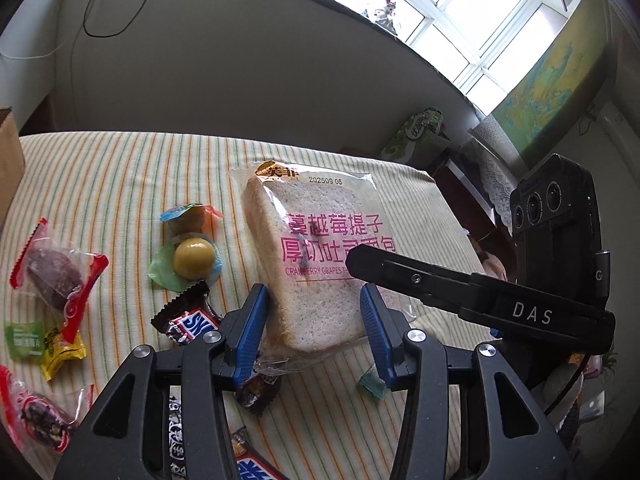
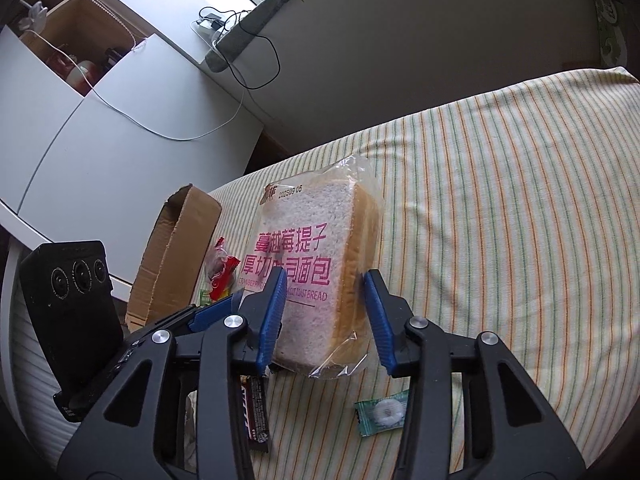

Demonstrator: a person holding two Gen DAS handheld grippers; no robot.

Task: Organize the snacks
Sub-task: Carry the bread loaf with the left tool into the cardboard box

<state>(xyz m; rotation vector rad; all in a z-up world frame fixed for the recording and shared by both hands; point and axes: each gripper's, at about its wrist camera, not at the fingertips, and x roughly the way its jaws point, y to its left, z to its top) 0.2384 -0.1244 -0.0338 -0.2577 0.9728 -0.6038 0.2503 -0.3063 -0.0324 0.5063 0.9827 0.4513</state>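
Bread pack [image 2: 316,276] is standing tilted, long axis running away from both cameras, dated end far; left gripper [image 1: 314,316] and right gripper [image 2: 325,308] are both clamping its near end.

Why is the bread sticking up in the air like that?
Both grippers pinch the bagged bread at once: the left hand-held gripper and the right hand-held gripper. It stands tilted above the striped cloth, not flat like the other snacks.

Pink-lettered bread bag [image 1: 320,248]; green-orange striped cloth [image 1: 120,176]; blue-padded tools [image 1: 316,320]
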